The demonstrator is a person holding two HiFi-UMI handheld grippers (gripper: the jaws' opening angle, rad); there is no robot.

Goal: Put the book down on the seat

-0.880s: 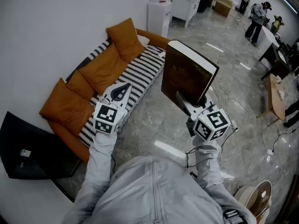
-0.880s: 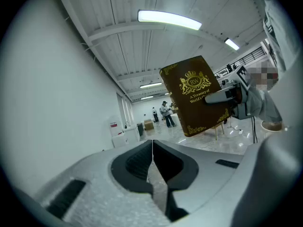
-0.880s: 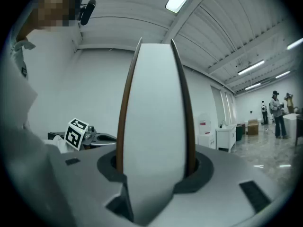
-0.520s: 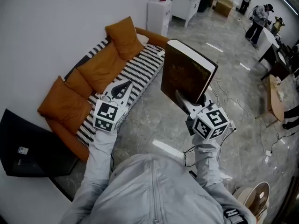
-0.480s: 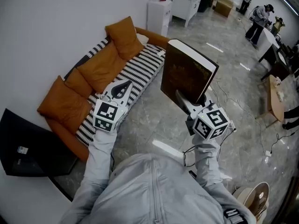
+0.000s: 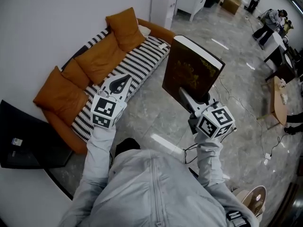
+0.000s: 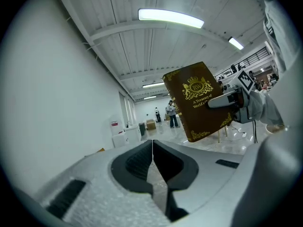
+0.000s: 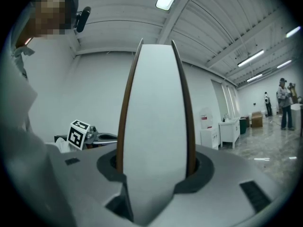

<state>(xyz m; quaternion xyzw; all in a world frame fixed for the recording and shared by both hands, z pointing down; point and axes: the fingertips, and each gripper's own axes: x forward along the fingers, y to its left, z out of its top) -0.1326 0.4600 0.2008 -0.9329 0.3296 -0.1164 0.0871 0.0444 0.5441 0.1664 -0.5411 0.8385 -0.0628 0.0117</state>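
Observation:
A thick brown book (image 6: 189, 72) with gold print stands upright above the grey floor, to the right of the sofa. My right gripper (image 6: 185, 97) is shut on its lower edge; in the right gripper view the white page block (image 8: 154, 126) fills the space between the jaws. The sofa seat (image 6: 137, 67) has a black-and-white striped cover and lies at upper left. My left gripper (image 6: 124, 81) hovers over the seat's front edge, shut and empty, its pads (image 7: 152, 148) meeting in a thin line. The left gripper view shows the book (image 7: 199, 100) from the front.
Orange cushions (image 6: 102, 58) line the sofa back. A black flat box (image 6: 23, 145) sits at the sofa's left end. White cabinets (image 6: 163, 4) stand beyond the sofa. A wooden table (image 6: 279, 98), floor cables (image 6: 255, 126) and people (image 6: 272, 18) are at the right.
The view has shifted slightly and a dark shoe now shows below the left arm. The left gripper sits a little higher. The book stays upright in the right gripper.

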